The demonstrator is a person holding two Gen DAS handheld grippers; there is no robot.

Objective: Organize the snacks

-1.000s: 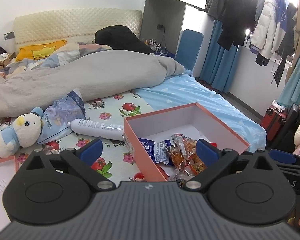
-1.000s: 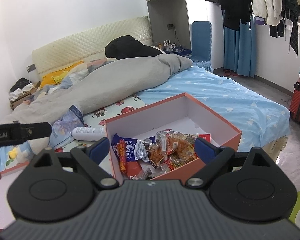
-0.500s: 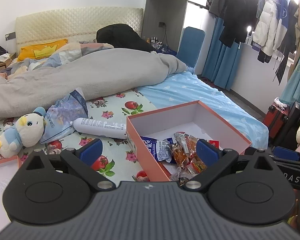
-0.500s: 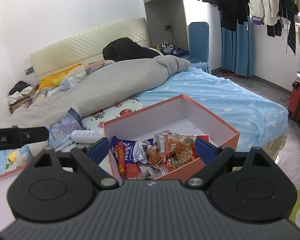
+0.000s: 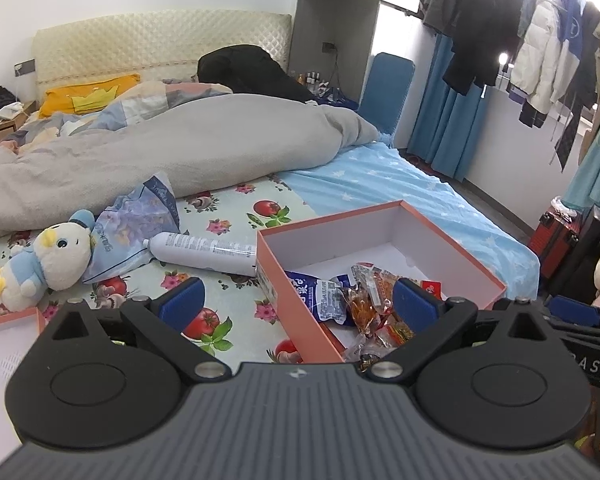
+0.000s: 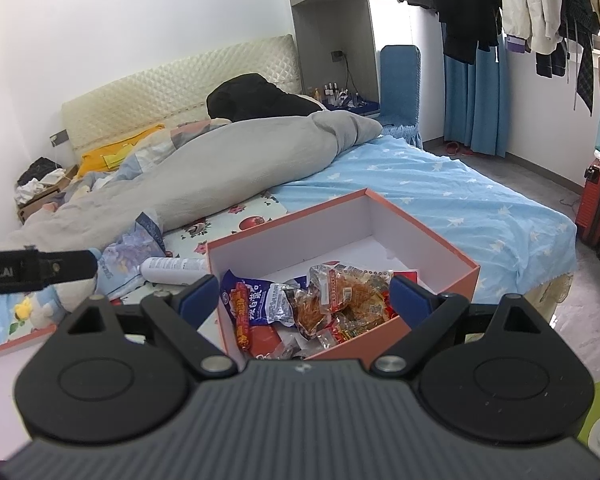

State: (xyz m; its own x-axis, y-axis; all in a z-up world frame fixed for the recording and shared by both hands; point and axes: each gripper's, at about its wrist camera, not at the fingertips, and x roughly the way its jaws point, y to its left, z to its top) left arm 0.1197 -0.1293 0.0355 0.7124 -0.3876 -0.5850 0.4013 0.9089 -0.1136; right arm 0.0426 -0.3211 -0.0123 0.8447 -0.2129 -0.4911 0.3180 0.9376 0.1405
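Both grippers have eased up and back over the last second, so the orange box [image 6: 440, 256] sits lower and fuller in each view. The left gripper [image 5: 296, 298] and right gripper [image 6: 304, 296] hover with fingers spread wide and empty. The snacks [image 6: 332, 300] lie heaped in the box's near corner on the bed [image 5: 400, 184]; sorting looks yet to begin.

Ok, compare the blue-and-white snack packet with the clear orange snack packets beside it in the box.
The blue-and-white snack packet is opaque and printed, and lies toward the box's left wall. The clear orange snack packets show their contents and sit heaped in the middle. Both rest inside the orange box, ungripped.
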